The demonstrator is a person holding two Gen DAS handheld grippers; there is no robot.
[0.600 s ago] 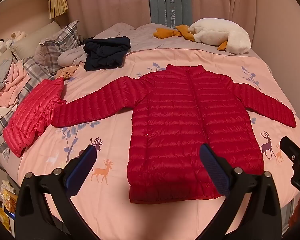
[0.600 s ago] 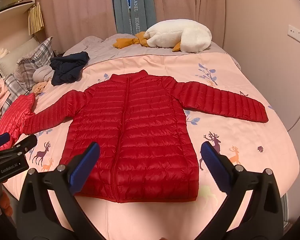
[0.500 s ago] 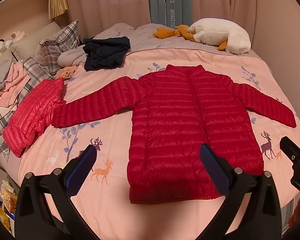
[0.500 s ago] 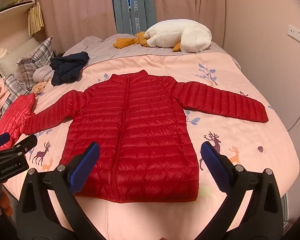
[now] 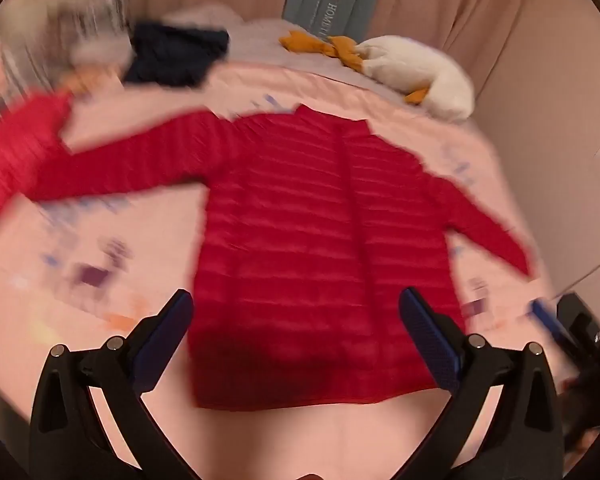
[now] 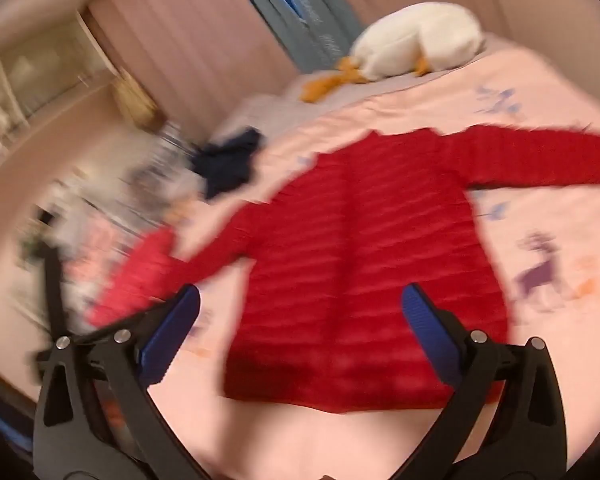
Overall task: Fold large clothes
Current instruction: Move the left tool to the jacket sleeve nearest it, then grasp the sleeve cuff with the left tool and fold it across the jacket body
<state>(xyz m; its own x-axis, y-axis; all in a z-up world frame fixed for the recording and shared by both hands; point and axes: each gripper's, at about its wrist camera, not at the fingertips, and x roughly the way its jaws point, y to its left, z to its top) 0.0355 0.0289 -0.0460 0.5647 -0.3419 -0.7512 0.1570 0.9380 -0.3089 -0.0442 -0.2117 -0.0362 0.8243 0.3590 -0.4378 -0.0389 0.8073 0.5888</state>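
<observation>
Hanging above the near edge of the bed (image 5: 80, 208), the left gripper (image 5: 296, 332) has its blue-padded fingers spread wide apart with nothing between them, and the right gripper (image 6: 300, 328) is likewise spread and empty. Both views are smeared with blur, so fine detail is lost. Each gripper looks down over the hem of the red puffer jacket (image 5: 320, 240), which suggests the jaws are kept wide so that they can drop over an edge of the thick quilted cloth; which edge comes first I cannot tell.

That jacket lies flat on the pink printed bedspread, collar toward the far wall, hem toward the grippers, both sleeves stretched straight out to the sides. Laid open like this, every edge is reachable and no fold appears to have been made yet. Its shell is ribbed in horizontal bands and looks puffy and slippery, so a fold may spring back.

Beyond its left sleeve end lies a second, paler red padded garment (image 5: 8, 168). Farther back sit a dark navy heap (image 5: 176, 56) and a white plush goose (image 5: 420, 68), well apart from the jacket.
</observation>
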